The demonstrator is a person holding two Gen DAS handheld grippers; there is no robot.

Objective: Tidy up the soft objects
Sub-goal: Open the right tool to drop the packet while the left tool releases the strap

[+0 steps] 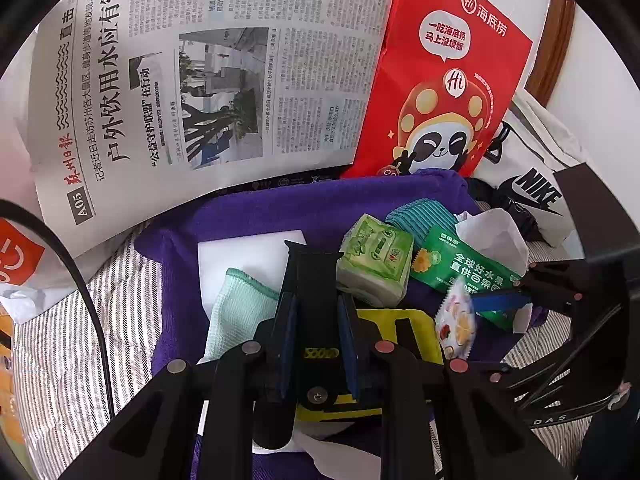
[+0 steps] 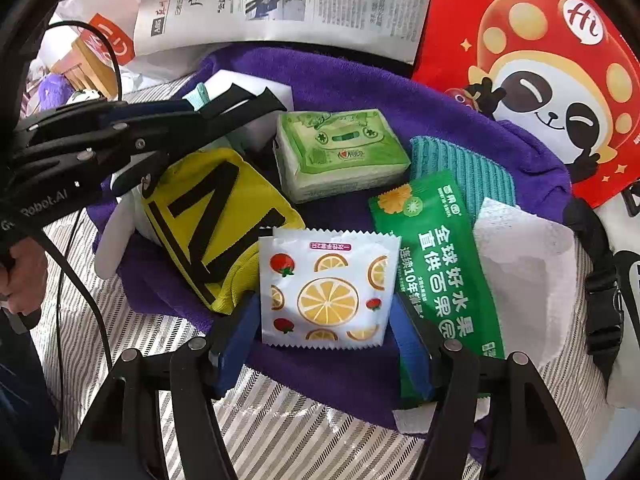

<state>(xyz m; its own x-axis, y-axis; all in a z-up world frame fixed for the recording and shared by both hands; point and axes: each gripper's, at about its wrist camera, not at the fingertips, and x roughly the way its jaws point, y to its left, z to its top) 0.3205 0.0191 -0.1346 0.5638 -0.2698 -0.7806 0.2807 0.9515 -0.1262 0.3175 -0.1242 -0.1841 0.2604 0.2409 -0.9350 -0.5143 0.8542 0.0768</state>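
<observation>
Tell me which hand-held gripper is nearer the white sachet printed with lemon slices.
Right. The right hand-held gripper straddles the lemon sachet, open jaws either side, pads clear of it. The left hand-held gripper sits further off, shut, across the yellow pouch.

A purple towel lies spread over striped bedding and carries the soft items. A yellow pouch with black lettering lies tilted at its left. Beside it sits a green tissue pack, flat, face up. A teal ribbed cloth lies to the right, partly under a green fruit-brand sachet that overlaps a white paper napkin. A white wet-wipe sachet printed with lemon slices and strawberries lies flat at the towel's near edge. A mint cloth rests on a white sponge block.
</observation>
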